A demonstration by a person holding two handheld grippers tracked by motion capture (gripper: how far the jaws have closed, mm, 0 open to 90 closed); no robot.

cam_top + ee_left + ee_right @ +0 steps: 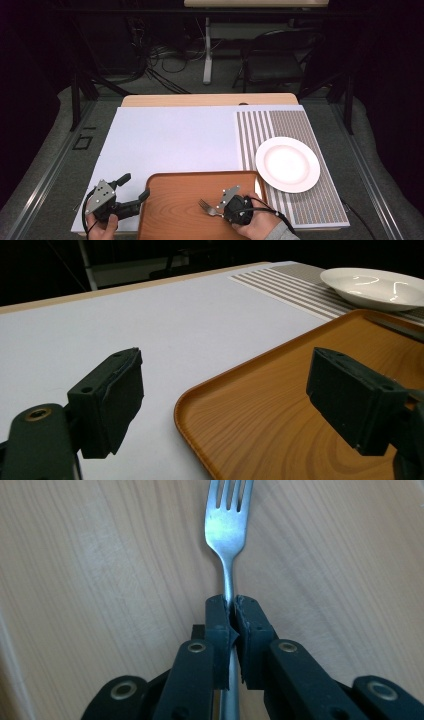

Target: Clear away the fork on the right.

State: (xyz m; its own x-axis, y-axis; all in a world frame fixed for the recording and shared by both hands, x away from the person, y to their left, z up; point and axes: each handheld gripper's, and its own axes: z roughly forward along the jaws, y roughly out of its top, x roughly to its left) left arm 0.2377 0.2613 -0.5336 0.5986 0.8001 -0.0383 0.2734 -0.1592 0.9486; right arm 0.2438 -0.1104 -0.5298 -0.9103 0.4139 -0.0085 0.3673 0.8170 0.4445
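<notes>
- The right hand-held gripper (218, 209) pinches a shiny silver metal fork (226, 525) by its slim neck; the jaws are pressed together on the metal just below the tines.
- The fork's long axis runs straight out along the jaws, tines leading, handle passing back between them under the gripper body.
- The fork sits low over the brown wood-grain rectangular tray (172, 210), in the tray's near right part, tines toward the tray's middle.
- The round white ceramic plate (287, 164) lies just beyond the tray's far right corner, on the striped mat (300, 130), behind the fork's handle end.
- The left hand-held gripper (135, 192) waits spread wide at the tray's left rim, holding nothing.
- The right hand is by far the nearer to the fork; setting it down on the tray likely only needs lowering.
</notes>
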